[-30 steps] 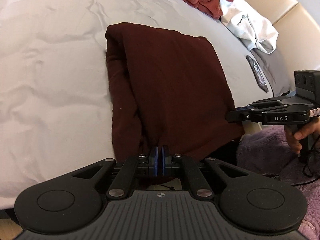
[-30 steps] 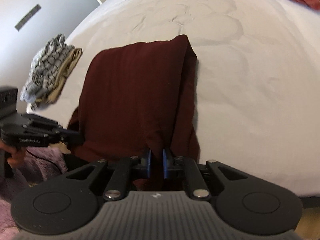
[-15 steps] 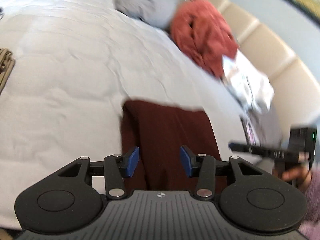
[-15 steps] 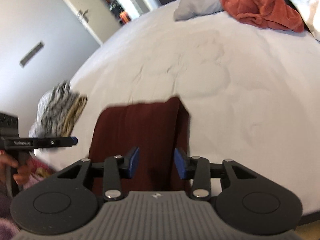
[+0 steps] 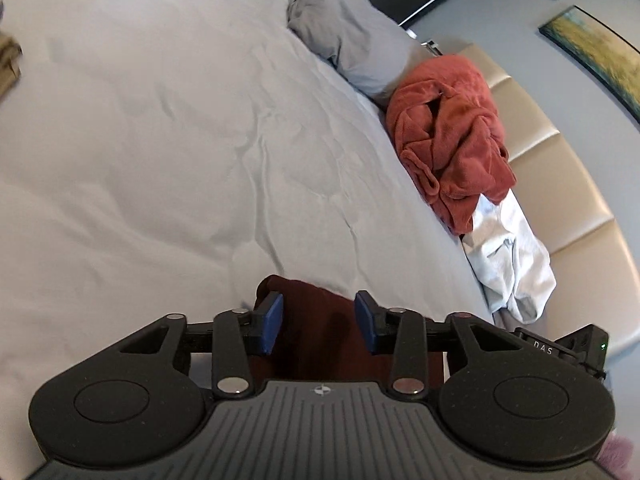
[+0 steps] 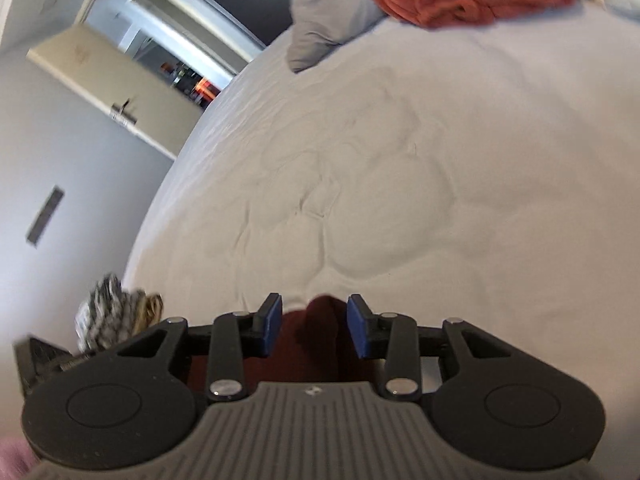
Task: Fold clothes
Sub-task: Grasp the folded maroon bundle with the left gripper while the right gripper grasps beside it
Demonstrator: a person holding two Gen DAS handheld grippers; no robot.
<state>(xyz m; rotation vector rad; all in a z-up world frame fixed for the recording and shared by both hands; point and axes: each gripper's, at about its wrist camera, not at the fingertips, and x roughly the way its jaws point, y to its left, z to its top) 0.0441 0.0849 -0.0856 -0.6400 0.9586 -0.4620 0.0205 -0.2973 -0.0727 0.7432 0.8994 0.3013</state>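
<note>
Both tools, left closing, apparently released the maroon garment.

Garment on bed

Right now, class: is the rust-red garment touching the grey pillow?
Touching. The left wrist view shows the rust-red garment heaped against the grey pillow and overlapping its lower end, with no bedsheet showing between them.

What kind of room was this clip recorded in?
Most likely a bedroom: a wide bed with a grey pillow against a padded headboard, unfolded clothes heaped beside it, and an open door.
</note>
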